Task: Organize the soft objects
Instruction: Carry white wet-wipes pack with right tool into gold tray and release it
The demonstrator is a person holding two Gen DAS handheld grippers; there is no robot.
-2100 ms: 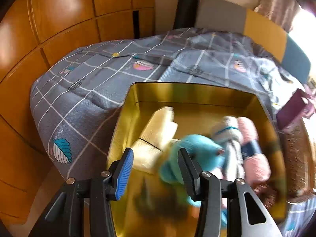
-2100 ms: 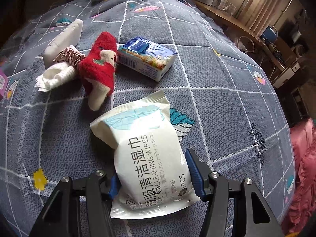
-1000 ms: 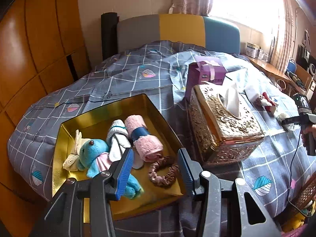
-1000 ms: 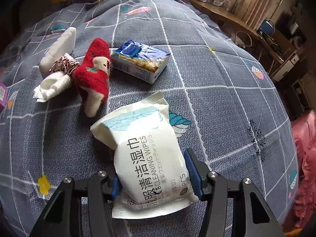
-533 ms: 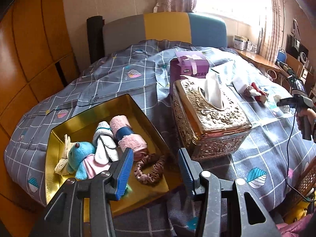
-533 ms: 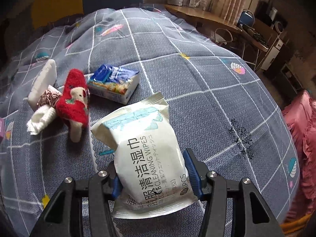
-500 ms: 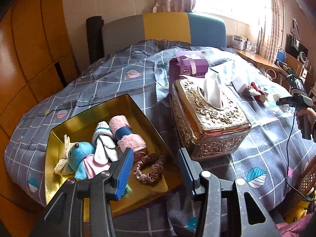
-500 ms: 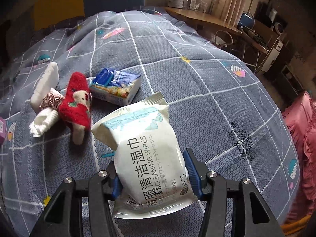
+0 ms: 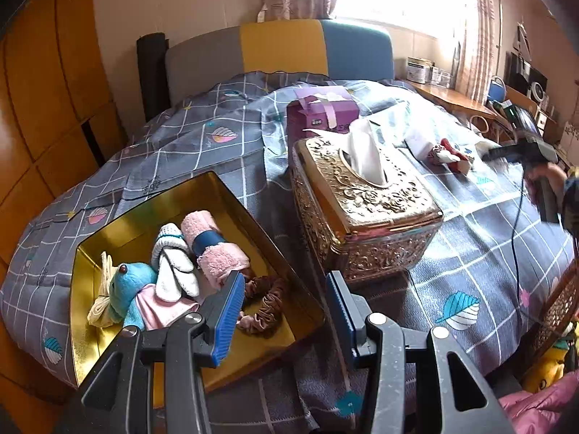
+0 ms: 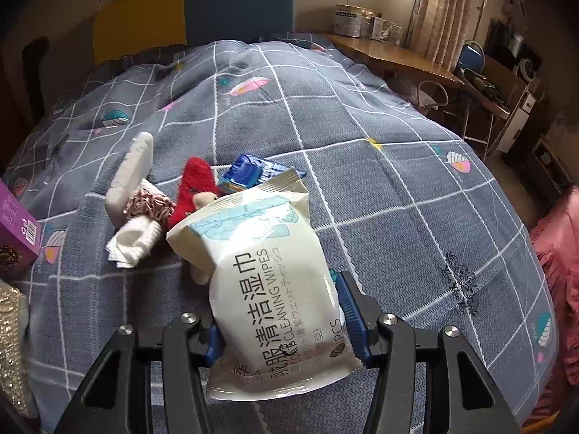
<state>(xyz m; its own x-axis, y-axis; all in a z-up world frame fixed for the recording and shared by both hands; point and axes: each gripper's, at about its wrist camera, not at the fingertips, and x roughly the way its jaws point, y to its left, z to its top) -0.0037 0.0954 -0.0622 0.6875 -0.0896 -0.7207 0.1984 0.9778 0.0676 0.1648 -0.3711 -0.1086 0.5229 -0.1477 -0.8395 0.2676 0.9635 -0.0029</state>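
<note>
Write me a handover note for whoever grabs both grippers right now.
Right gripper: shut on the wipes pack, lifted off the bedspread.
Left gripper: open, empty, over the near corner of the gold tin.
Done: blue plush, white socks, pink towel roll and brown scrunchie are in the tin.
Left: red sock, white cloth, pink scrunchie, blue tissue pack on the bedspread, beyond the tissue box.
</note>
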